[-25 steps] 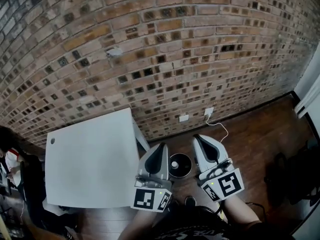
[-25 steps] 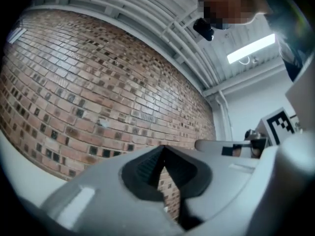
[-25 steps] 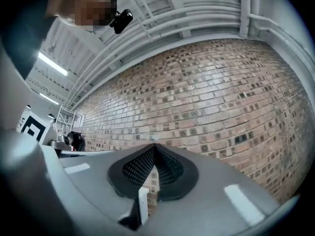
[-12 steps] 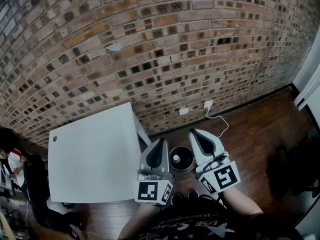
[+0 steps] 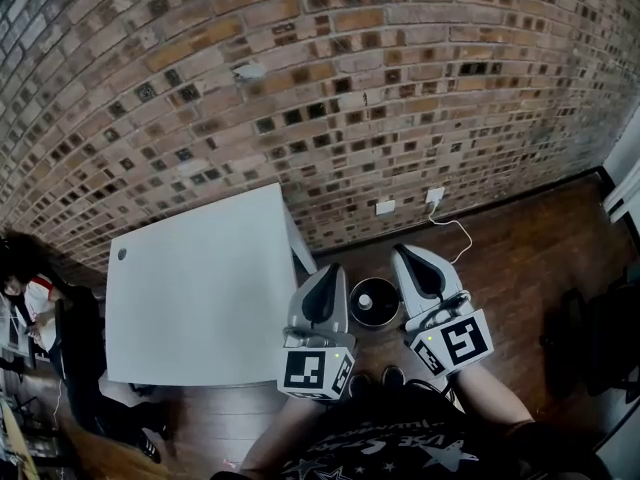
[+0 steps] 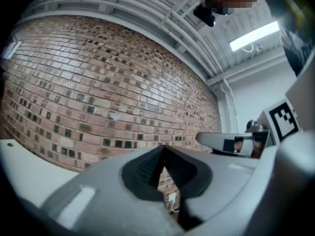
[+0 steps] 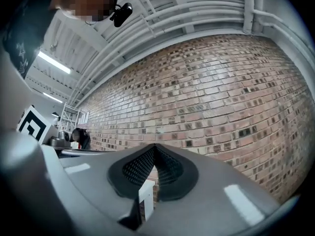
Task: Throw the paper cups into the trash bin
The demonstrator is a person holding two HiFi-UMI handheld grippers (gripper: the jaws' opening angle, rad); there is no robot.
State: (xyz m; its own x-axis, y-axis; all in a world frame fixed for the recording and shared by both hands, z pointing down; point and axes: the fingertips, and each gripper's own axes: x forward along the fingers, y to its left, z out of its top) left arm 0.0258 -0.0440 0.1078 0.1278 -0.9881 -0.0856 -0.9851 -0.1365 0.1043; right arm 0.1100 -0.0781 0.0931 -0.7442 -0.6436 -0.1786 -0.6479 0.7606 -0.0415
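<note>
A round black trash bin stands on the wood floor by the table's right corner, and a small white thing lies inside it. I see no paper cups on the white table. My left gripper is shut and holds nothing, just left of the bin. My right gripper is shut and empty too, just right of the bin. In the left gripper view the left gripper points at the brick wall with its jaws closed. The right gripper does the same in its own view.
A brick wall runs behind the table and bin, with sockets and a white cable low on it. A person sits at the far left. Dark wood floor stretches to the right. My shoes are below the bin.
The head view has drifted, so table and bin sit a little further right in the frame. Both grippers stay shut and empty on either side of the bin.
</note>
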